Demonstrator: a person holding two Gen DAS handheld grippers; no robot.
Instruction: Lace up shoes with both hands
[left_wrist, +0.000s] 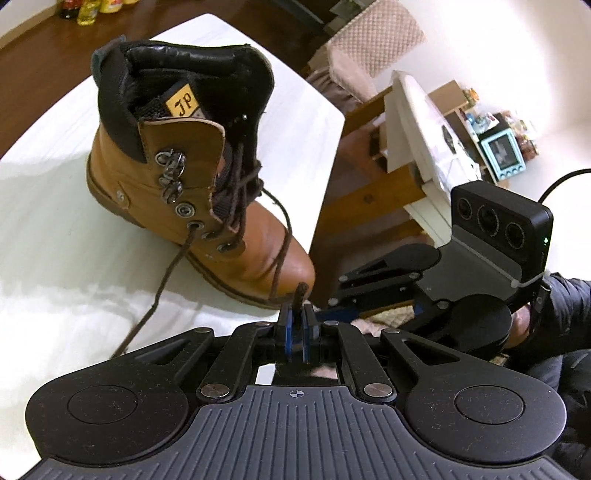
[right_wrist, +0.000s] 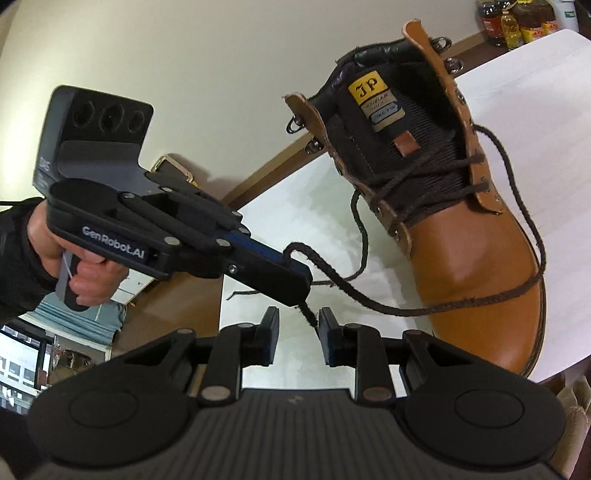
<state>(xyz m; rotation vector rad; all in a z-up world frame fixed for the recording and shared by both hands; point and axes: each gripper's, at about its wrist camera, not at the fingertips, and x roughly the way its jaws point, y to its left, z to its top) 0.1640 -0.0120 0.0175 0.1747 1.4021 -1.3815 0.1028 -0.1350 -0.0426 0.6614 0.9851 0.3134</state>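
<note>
A tan leather boot stands on the white table, its toe near the table's edge. Its dark brown lace is threaded through the lower eyelets. My left gripper is shut on one lace end, just in front of the toe. The right wrist view shows that gripper in a hand, the lace tip hanging below it. The tip hangs between the parted jaws of my right gripper, close to one pad, unclamped. The other lace end trails loose across the table.
Bottles stand on the floor beyond the table. A chair with a pink cushion and a white and wooden stand are off the table's far side. The table edge runs right beside the boot's toe.
</note>
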